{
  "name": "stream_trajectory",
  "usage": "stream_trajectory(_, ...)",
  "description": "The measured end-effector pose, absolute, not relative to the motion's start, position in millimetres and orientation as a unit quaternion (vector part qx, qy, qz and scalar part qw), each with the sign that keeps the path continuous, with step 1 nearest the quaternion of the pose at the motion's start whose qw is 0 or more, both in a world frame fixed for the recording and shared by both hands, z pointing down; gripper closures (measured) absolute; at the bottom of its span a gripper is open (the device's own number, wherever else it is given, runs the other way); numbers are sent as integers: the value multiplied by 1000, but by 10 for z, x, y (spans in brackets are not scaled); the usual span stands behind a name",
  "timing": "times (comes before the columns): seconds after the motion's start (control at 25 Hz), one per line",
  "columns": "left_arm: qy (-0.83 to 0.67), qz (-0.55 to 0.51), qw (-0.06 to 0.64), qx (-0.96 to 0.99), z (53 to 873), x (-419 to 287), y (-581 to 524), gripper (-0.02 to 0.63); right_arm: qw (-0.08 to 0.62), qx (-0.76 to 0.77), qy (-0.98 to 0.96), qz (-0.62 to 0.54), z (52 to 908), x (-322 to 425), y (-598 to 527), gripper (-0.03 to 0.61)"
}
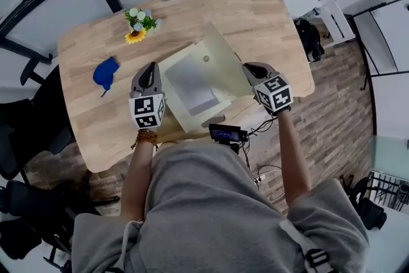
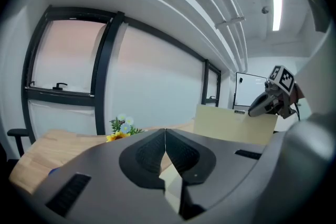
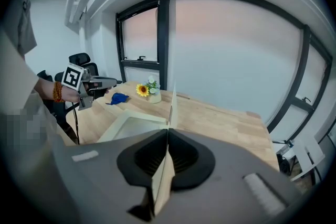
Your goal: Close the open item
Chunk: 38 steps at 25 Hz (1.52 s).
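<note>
Closest in, the dark ribbed fingers (image 3: 144, 157) of my right gripper (image 3: 168, 132) are pinched on the free edge of the thin cream cardboard lid (image 3: 172, 105). The lid runs edge-on straight out between them. I hold it there because that edge lies farthest from the hinge, so I judge a small swing of my wrist should bring the whole flap over.

The lid is raised well off the shallow cream cardboard box base (image 1: 172, 99). The base lies flat near my edge of the pale wooden counter (image 1: 243, 16), with a whitish liner showing inside. So the item is still open.

My left gripper (image 1: 151, 67) sits just beside the base's left side, its fingers (image 2: 147, 155) pressed together. A pale sliver shows in the gap under them, but I cannot tell whether they pinch it. I take that hand to be placed there to steady the base while the lid comes down.

The small bunch of flowers with a sunflower (image 1: 140, 23) and the crumpled blue cloth (image 1: 105, 73) lie well apart at the far left, out of the lid's path.
</note>
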<state>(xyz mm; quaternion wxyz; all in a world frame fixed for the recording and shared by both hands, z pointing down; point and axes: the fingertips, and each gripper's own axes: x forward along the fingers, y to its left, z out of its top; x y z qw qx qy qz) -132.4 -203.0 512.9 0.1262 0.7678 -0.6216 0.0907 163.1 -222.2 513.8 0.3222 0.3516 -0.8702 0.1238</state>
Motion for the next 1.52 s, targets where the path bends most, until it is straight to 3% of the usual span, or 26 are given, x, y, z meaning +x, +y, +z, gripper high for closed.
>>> stream_trajectory(0.24,-596,118,107,787,5408,-1352,-1706,603,311,349,-871,148,5131,1488,-2117,561)
stream_trajectory(0.84,-552,203,176,789,6405,-1300,-1139,603,282,313,-872,249,5166,1020,-1830,549)
stream_trajectory(1.52,-505,245,224,797,6908,-1033,-975,601,294,268,-874,279,5283,703,-1576,541)
